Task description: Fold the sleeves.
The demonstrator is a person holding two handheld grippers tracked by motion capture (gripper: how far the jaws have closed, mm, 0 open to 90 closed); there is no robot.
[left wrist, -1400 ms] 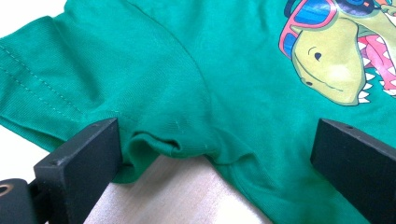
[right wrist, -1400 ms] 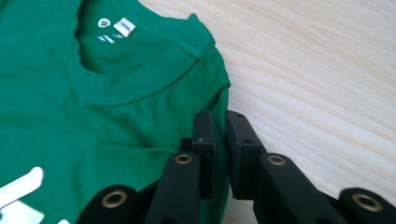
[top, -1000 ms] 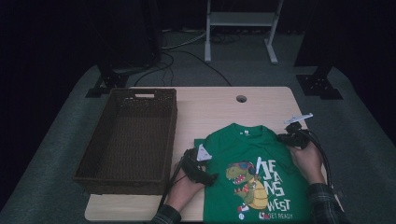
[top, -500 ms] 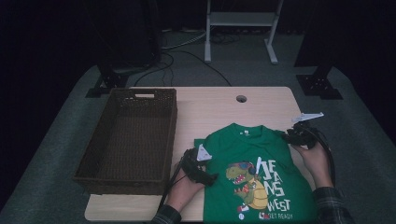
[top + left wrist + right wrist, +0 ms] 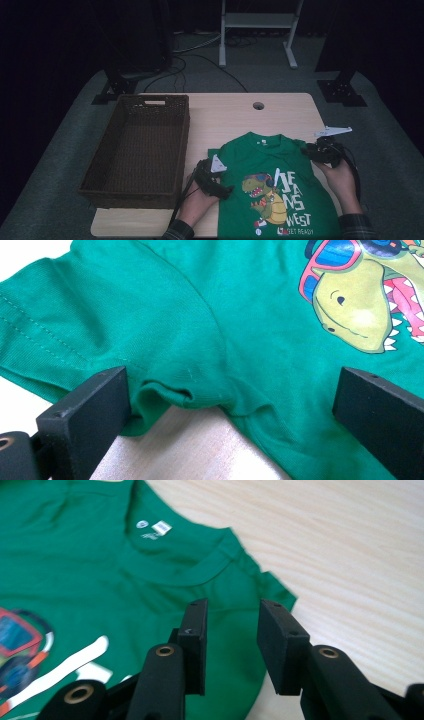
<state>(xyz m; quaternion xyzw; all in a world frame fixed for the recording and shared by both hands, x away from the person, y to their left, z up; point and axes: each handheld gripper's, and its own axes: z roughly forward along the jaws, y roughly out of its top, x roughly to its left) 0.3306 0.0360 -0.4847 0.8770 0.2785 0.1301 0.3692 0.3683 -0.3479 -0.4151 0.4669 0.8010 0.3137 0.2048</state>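
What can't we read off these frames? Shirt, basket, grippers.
- T-shirt hem: cut off by the bottom edge of the high view.
- Collar label: too small to read in the right gripper view.
- Basket inside: too dark in the high view to tell what it holds.
- Left gripper fingers: wide apart over the sleeve fold; their tips are cut off by the frame edge in the left gripper view.

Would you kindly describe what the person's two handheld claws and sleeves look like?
Both are black. The left claw has two flat, blocky black pads and a grey three-cornered plate on top. The right claw has the same kind of plate and rectangular pads on arms with brass-coloured rivets. Black cables trail back from each. The sleeve cuffs are dark plaid.
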